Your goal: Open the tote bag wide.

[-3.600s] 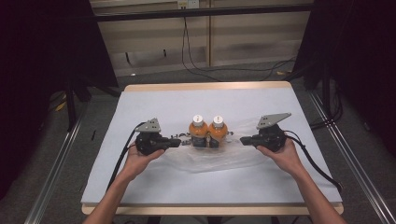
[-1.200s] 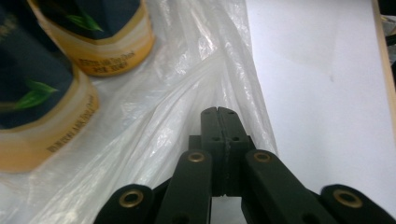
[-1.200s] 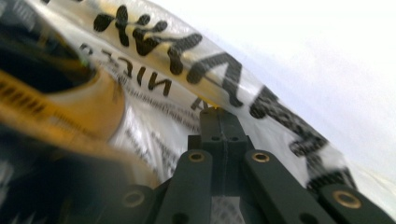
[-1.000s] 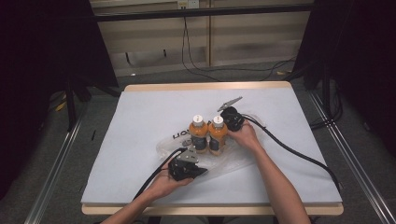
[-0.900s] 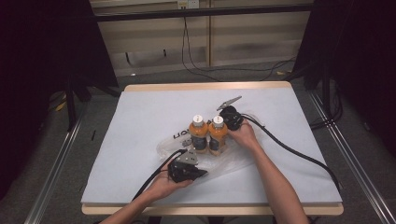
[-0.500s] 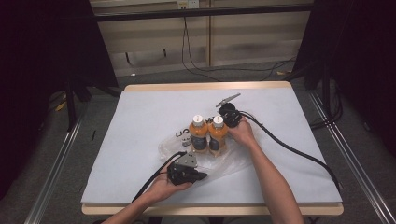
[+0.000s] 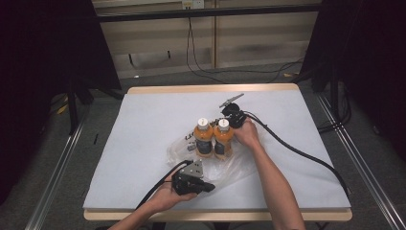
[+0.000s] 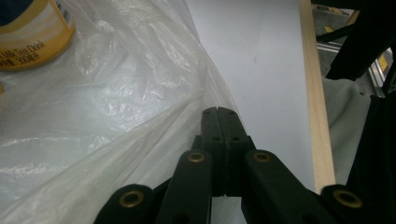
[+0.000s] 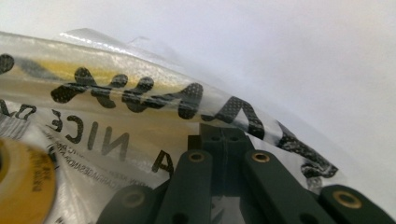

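Two orange drink bottles [image 7: 203, 140] [image 7: 223, 138] with white caps stand upright side by side mid-table, inside a clear plastic bag [image 7: 234, 165] printed with black letters. My left gripper [image 7: 208, 188] is in front of the bottles near the table's front edge, shut on a fold of the bag [image 8: 140, 135]; its jaws [image 8: 217, 113] are pressed together. My right gripper [image 7: 230, 116] is just behind the right bottle, shut on the bag's printed rim [image 9: 154, 107], with its jaws [image 9: 222, 134] closed. One bottle's base [image 8: 28, 37] is in the left gripper view, and a bottle [image 9: 23, 184] is also in the right gripper view.
The white table top [image 7: 143, 124] has a wooden edge [image 8: 317, 116] close to the left gripper. Black cables [image 7: 297, 153] trail from the right gripper across the table's right side. Dark frame posts stand on the floor at both sides.
Earlier each gripper was beside the bottles; the left has since come to the front and the right has gone behind them. Over the last second the right gripper has drawn the bag rim slightly back.
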Demonstrator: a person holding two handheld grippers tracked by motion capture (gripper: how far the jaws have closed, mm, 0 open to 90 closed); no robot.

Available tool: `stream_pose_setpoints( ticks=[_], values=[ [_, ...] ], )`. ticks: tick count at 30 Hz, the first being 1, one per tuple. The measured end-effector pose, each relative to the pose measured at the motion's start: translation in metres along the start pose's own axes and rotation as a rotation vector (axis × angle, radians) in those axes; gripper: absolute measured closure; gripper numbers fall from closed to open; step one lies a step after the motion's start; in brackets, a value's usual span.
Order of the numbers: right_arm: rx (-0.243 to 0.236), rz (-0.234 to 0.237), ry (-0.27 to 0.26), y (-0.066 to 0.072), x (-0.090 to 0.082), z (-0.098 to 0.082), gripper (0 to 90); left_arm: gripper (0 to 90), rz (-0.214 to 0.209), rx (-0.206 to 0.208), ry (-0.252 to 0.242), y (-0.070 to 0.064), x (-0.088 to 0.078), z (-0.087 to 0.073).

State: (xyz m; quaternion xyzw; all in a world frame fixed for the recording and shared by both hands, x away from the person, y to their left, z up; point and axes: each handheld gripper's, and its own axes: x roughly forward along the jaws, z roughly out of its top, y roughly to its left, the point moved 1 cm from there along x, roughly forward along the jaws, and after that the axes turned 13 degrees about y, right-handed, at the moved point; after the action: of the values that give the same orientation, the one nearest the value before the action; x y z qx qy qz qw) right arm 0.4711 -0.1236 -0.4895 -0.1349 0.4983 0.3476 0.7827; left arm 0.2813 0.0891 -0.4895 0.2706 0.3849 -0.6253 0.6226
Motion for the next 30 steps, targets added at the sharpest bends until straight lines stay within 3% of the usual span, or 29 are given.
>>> stream_pose_setpoints(
  ticks=[2,3,5,7,9,10,12,19,24,25,26,30],
  values=[
    [-0.002,-0.009,-0.005,-0.002,0.001,0.002,90.0,90.0,-0.001,-0.010,0.008,-0.002,-0.001,0.000],
    [0.005,-0.008,0.001,-0.002,0.001,0.002,90.0,90.0,0.005,0.006,0.015,-0.003,-0.001,0.000],
    [-0.004,-0.024,0.010,-0.001,0.001,0.004,90.0,90.0,-0.015,0.006,0.001,-0.007,0.000,-0.001],
    [-0.012,-0.036,0.014,-0.001,0.001,0.005,90.0,90.0,0.007,0.021,0.011,-0.008,-0.001,0.000],
    [0.001,-0.036,0.010,0.000,0.001,0.004,90.0,90.0,-0.003,0.010,0.003,-0.007,0.000,0.001],
    [-0.002,-0.039,0.005,0.000,0.001,0.003,90.0,90.0,0.003,0.013,0.024,-0.006,-0.001,0.001],
    [0.012,-0.035,0.006,0.001,0.001,0.003,90.0,90.0,0.016,0.013,0.016,-0.004,-0.001,0.001],
    [0.001,-0.014,0.012,0.001,-0.002,0.001,90.0,90.0,0.035,-0.048,-0.002,0.002,-0.002,0.002],
    [0.003,-0.002,-0.021,0.005,-0.010,-0.001,90.0,90.0,0.036,-0.069,-0.017,0.006,-0.009,0.001],
    [-0.001,0.003,-0.030,0.004,-0.011,-0.001,90.0,90.0,0.041,-0.064,-0.002,0.006,-0.010,0.001],
    [-0.004,0.001,-0.027,0.004,-0.012,-0.002,90.0,90.0,0.035,-0.065,-0.033,0.005,-0.010,0.001],
    [-0.006,-0.007,-0.030,0.005,-0.017,-0.003,90.0,90.0,0.037,-0.054,-0.035,0.006,-0.012,0.002]
  ],
)
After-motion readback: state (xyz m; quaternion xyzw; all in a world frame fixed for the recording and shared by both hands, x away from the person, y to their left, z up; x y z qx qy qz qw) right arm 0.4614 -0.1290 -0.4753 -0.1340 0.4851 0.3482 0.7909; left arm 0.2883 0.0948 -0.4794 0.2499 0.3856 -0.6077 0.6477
